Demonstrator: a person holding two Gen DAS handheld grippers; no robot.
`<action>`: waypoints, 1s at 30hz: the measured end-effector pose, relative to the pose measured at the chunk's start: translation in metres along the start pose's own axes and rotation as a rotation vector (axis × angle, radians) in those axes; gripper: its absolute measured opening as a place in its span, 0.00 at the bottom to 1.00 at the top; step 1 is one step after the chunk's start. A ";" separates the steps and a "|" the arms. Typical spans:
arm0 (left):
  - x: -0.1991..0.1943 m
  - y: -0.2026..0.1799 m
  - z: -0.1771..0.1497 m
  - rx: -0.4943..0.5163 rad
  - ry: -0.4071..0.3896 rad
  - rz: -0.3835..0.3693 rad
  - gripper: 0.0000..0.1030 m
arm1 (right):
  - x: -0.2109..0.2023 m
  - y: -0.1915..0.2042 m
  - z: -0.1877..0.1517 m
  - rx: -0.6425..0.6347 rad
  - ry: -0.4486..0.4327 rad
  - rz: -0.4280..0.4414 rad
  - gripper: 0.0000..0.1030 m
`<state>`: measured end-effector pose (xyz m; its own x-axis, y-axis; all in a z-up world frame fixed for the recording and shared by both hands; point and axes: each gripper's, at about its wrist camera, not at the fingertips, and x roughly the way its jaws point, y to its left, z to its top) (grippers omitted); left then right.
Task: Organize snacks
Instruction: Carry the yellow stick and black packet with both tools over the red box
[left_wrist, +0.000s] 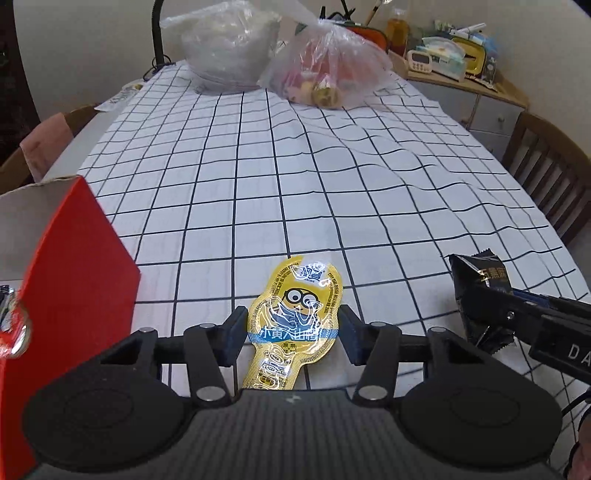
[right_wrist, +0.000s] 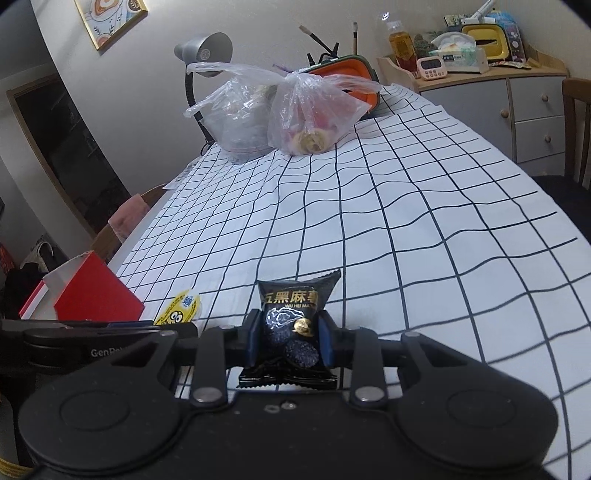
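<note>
My left gripper (left_wrist: 293, 334) is shut on a yellow cartoon snack pouch (left_wrist: 295, 314), held just above the checked tablecloth (left_wrist: 295, 166). My right gripper (right_wrist: 289, 341) is shut on a black sesame snack packet (right_wrist: 295, 325). That packet and the right gripper also show at the right of the left wrist view (left_wrist: 480, 291). A red open box (left_wrist: 74, 277) stands close at the left of the left gripper. In the right wrist view the red box (right_wrist: 96, 295) and the yellow pouch (right_wrist: 179, 308) sit to the left.
Two clear plastic bags (left_wrist: 325, 70) with food stand at the table's far end, beside a lamp (right_wrist: 203, 51) and an orange-rimmed container (right_wrist: 347, 70). A wooden chair (left_wrist: 546, 170) is at the right edge. A cabinet (right_wrist: 517, 110) with clutter stands beyond.
</note>
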<state>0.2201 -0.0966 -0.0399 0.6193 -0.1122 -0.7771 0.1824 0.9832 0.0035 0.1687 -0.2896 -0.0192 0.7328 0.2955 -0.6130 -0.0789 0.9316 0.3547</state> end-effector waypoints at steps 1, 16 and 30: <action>-0.006 0.000 -0.002 -0.001 -0.008 0.000 0.50 | -0.005 0.004 -0.001 -0.005 -0.004 -0.003 0.29; -0.114 0.021 -0.034 -0.009 -0.160 -0.008 0.50 | -0.082 0.084 -0.011 -0.133 -0.092 0.021 0.29; -0.194 0.094 -0.050 -0.054 -0.307 0.027 0.50 | -0.097 0.190 -0.013 -0.291 -0.119 0.101 0.29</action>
<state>0.0793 0.0243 0.0799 0.8264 -0.1159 -0.5510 0.1268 0.9918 -0.0185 0.0734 -0.1384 0.0985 0.7841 0.3783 -0.4920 -0.3323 0.9255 0.1820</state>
